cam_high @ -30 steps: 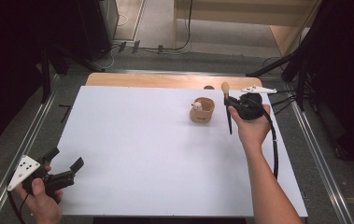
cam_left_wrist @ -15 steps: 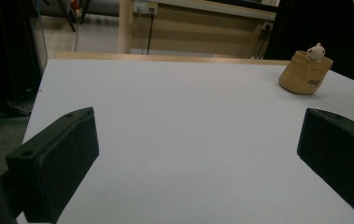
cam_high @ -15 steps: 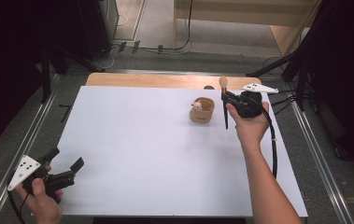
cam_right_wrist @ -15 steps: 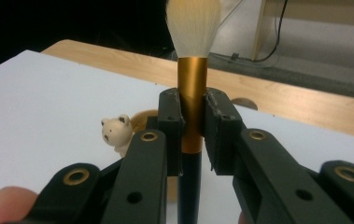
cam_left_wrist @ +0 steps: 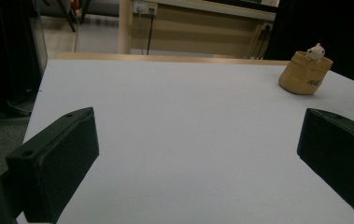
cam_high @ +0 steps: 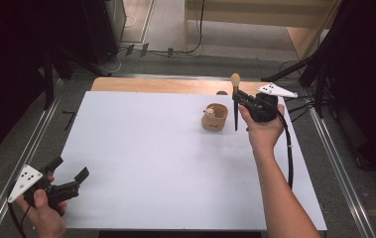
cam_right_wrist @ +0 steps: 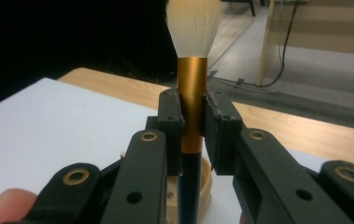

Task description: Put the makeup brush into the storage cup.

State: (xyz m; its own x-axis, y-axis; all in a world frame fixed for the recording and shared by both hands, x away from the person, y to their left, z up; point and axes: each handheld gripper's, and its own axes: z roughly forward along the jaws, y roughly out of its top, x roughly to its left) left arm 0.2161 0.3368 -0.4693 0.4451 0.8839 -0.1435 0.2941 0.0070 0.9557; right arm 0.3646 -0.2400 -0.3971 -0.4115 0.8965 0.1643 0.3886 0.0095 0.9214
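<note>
A makeup brush (cam_high: 235,97) with pale bristles, a gold ferrule and a black handle stands upright, bristles up, just right of a small tan pot (cam_high: 214,117). My right gripper (cam_high: 239,99) is shut on the brush; in the right gripper view its pads clamp the gold ferrule (cam_right_wrist: 193,112), with the pot's rim (cam_right_wrist: 206,175) below. A small white figure sits at the pot's rim (cam_left_wrist: 314,52). My left gripper (cam_high: 69,173) rests at the table's near left corner, jaws wide apart with nothing between them; the pot (cam_left_wrist: 304,73) lies far ahead of it.
A white sheet (cam_high: 165,158) covers most of the wooden table (cam_high: 146,85). Metal rails (cam_high: 24,148) run along both sides. A cable (cam_high: 289,153) trails from the right gripper along the forearm. Dark stands and floor cables lie beyond the far edge.
The right hand has tipped the brush from slanted to nearly upright and shifted it slightly toward the pot. The left hand has not moved.
</note>
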